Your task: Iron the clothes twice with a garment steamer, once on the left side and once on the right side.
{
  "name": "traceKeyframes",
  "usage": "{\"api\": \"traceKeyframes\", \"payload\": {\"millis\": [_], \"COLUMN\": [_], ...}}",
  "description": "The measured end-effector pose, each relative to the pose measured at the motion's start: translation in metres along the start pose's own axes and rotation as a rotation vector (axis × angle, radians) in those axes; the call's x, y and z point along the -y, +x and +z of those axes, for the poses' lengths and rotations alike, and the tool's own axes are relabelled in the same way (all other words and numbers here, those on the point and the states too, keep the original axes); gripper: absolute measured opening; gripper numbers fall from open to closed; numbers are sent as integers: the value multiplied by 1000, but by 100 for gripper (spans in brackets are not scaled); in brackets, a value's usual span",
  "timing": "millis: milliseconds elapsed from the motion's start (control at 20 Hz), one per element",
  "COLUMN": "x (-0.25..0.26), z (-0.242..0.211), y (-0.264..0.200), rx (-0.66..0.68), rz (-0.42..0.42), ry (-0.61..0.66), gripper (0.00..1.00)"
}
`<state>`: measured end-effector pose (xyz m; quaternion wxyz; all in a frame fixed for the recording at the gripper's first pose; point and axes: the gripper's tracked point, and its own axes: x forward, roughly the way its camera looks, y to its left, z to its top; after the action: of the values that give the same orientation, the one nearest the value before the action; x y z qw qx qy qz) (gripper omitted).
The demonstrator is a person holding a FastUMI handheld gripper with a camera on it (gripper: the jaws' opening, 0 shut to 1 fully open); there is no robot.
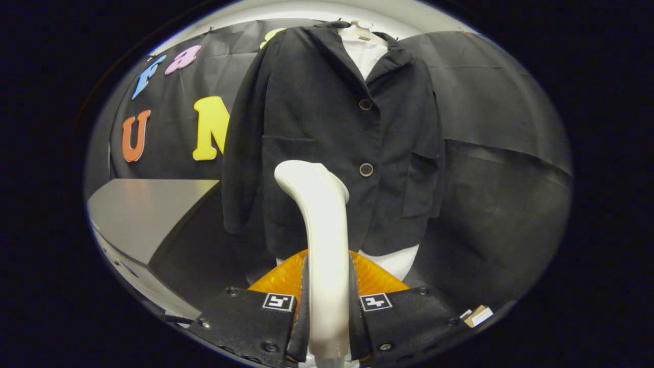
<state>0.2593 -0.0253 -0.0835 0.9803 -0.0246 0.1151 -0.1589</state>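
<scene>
Between your fingers [328, 306] stands the steamer [322, 230] — its pale handle rises straight up from the gap, and both fingers press on its lower part from either side, so you have it pinched firmly. The head curves forward at the top, toward the jacket [327, 133].

The jacket hangs just beyond the steamer on a hanger [364, 28], front facing you, with a white shirt [365, 53] showing at the collar and below the hem. 2 buttons [366, 169] run down the middle, and a pocket sits on each side. To one side there is a grey desk [143, 209], well apart from the garment.

As for handling, judge the steamer as stiff and smooth — a hard plastic shell that could slip or twist if your pinch loosens, and likely top-heavy with the head so far above the fingers. Holding it low on the handle, as you do now, gives reach, but keep the pressure even so the head does not swing.

The jacket is soft and hangs free, so it will give way and sway under the head. Press lightly and draw along each panel beside the buttons rather than pushing in.

Neither of the 2 passes looks begun; the head seems to hang short of the cloth.
</scene>
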Motion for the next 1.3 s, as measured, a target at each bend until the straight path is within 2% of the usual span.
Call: {"api": "traceKeyframes", "payload": {"millis": [300, 550, 900, 1300], "x": [1, 3, 45, 123], "z": [-23, -19, 46, 129], "y": [0, -4, -47, -76], "rx": [-39, -29, 106, 272], "rz": [-2, -5, -26, -119], "ry": [-25, -10, 79, 146], "gripper": [34, 34, 34, 34]}}
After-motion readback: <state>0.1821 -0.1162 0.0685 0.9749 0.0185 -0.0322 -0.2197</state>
